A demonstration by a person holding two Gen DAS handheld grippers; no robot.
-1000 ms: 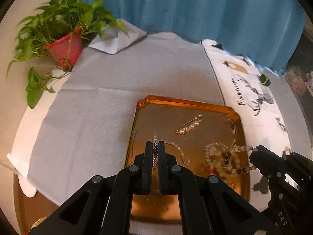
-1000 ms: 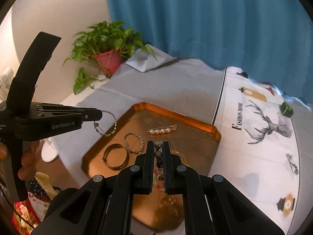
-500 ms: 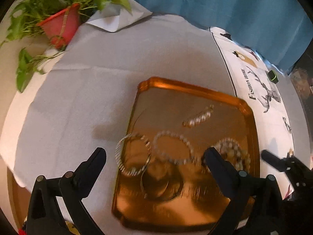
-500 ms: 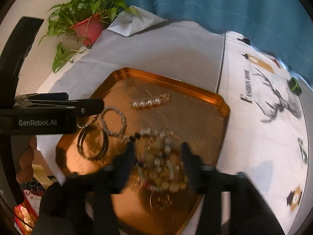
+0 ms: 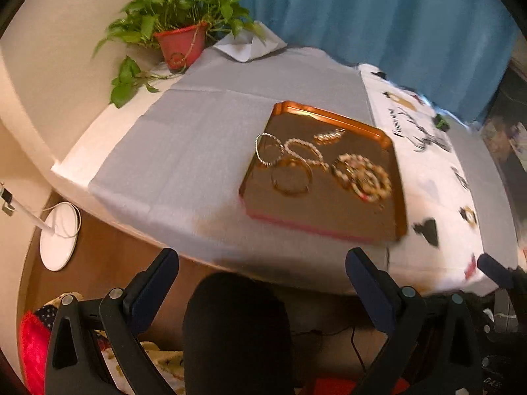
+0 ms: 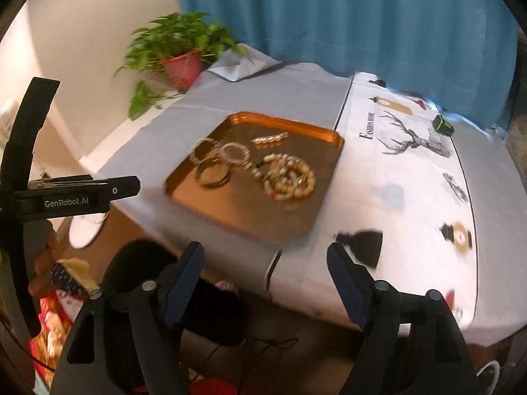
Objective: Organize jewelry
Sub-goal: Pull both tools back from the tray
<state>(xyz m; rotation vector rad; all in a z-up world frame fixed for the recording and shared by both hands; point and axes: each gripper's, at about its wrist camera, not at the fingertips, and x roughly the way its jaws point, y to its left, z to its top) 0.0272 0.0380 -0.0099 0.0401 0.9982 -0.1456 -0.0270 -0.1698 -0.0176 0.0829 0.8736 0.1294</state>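
A copper tray (image 5: 329, 113) (image 6: 283, 121) sits on the grey cloth. In it lie a silver bracelet (image 5: 267, 154) (image 6: 197, 151), a pearl bracelet (image 5: 301, 149) (image 6: 235, 153), dark bangles (image 5: 291, 181) (image 6: 212, 174), a pearl hair clip (image 5: 329, 135) (image 6: 270, 139) and a coiled bead necklace (image 5: 362, 176) (image 6: 290, 177). My left gripper (image 5: 262, 258) (image 6: 128, 187) is open and empty, held back beyond the table's near edge. My right gripper (image 6: 266, 251) hangs there too; its jaws are opening with nothing between them.
A potted plant (image 5: 179, 44) and a folded white cloth (image 5: 250, 46) stand at the far left before a blue curtain. A white printed cloth (image 6: 411, 171) covers the table's right side, with a small green object (image 6: 443, 124). A white lamp base (image 5: 59, 235) and a dark knee (image 5: 235, 322) lie below.
Both grippers opened and let go: the silver bracelet and the bead necklace now lie in the tray. Both grippers drew back from the tray past the table's near edge.
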